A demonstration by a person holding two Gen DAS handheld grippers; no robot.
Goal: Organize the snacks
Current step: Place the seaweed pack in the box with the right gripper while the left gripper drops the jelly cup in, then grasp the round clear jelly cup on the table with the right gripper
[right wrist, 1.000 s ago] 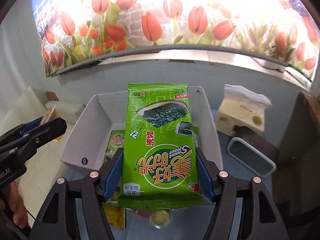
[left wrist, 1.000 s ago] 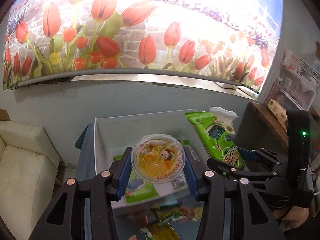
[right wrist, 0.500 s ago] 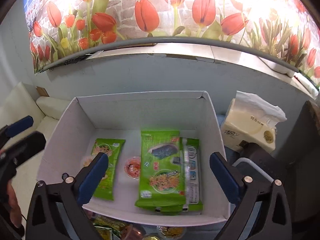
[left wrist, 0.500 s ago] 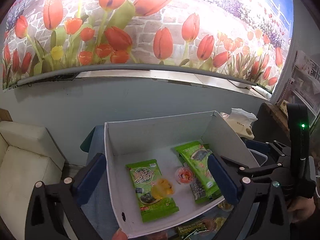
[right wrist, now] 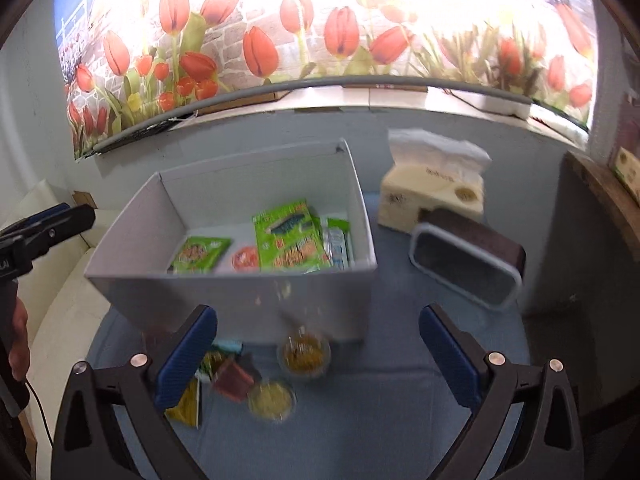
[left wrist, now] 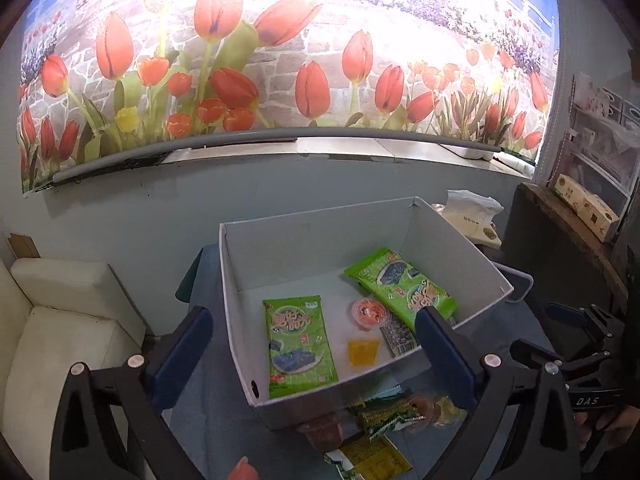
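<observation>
A white box (left wrist: 304, 402) (right wrist: 224, 296) holds green seaweed packets (left wrist: 298, 344) (left wrist: 400, 284) (right wrist: 290, 238), a red jelly cup (left wrist: 366, 312) (right wrist: 245, 258) and a yellow jelly cup (left wrist: 362, 352). Loose snacks lie on the blue cloth in front of the box: jelly cups (right wrist: 304, 354) (right wrist: 270, 400), a brown piece (right wrist: 232, 380) and packets (left wrist: 380, 416) (right wrist: 188, 400). My left gripper (left wrist: 316, 352) is open and empty over the box's front wall. My right gripper (right wrist: 318, 354) is open and empty above the loose snacks.
A tissue box (right wrist: 432, 188) and a dark lidded container (right wrist: 466, 268) stand right of the white box. A white cushion seat (left wrist: 56, 320) is at the left. A wooden shelf (left wrist: 576, 220) is at the right. A tulip mural wall is behind.
Both grippers opened and dropped their loads into the box: the left let go of the jelly cup, the right the seaweed packet. Both then pulled back toward the loose snacks.
</observation>
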